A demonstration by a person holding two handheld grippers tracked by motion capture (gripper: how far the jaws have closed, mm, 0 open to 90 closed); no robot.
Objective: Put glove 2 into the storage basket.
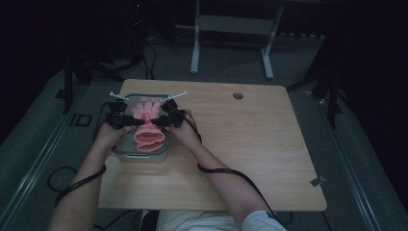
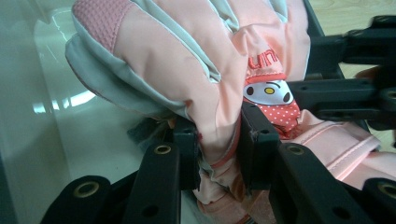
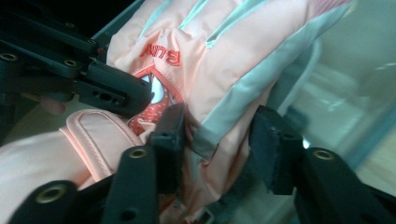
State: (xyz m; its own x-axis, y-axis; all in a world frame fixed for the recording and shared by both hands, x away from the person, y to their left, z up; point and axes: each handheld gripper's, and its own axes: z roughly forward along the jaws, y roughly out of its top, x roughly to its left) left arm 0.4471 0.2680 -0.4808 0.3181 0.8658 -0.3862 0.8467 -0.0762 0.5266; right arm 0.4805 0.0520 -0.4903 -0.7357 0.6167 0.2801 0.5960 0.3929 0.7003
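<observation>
Pink padded glove (image 1: 146, 126) lies across a grey plastic bin (image 1: 126, 155) at the wooden table's (image 1: 250, 159) left side, cuff toward me. My left gripper (image 2: 218, 140) pinches one edge of the glove between nearly closed jaws. My right gripper (image 3: 219, 135) straddles the opposite edge, jaws half apart; only one pad seems to touch the fabric. I judge this the lowering-into-bin step; next I should open both tongs fully and draw back cleanly.
</observation>
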